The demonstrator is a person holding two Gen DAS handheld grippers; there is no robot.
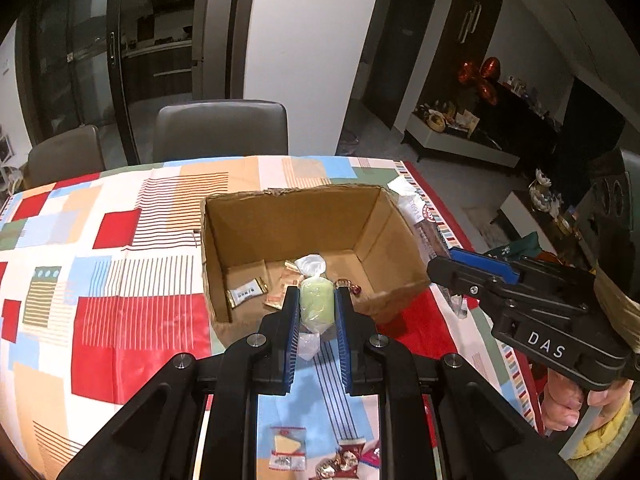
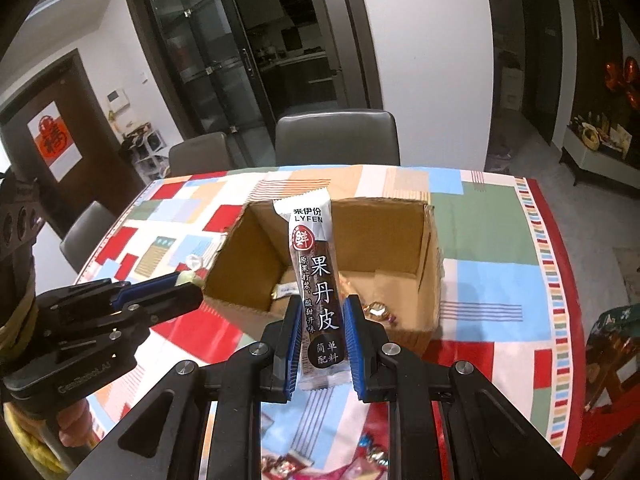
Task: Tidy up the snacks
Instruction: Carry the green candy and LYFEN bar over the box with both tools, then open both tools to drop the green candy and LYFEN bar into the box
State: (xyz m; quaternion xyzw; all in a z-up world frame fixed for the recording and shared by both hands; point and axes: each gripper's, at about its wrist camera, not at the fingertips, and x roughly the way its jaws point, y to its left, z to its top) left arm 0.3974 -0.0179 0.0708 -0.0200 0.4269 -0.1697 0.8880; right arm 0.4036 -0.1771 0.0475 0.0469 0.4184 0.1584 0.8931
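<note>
- both views are fairly bright on the tablecloth (image 1: 120, 280) and dim toward the far rooms, where the glass doors (image 2: 224, 64) show dark interiors.
- light seems to come from overhead; the white wall (image 1: 308, 32) is evenly lit, without harsh glare.
- the cardboard box (image 1: 304, 224) holds soft shadow along its near and left inner walls.
- strong fisheye bending curves door frames and table edges; black vignette fills the corners.
- near gripper frames are dark with little detail; small bolts catch highlights.
- loose snacks at the bottom edge look smeared and soft.
</note>
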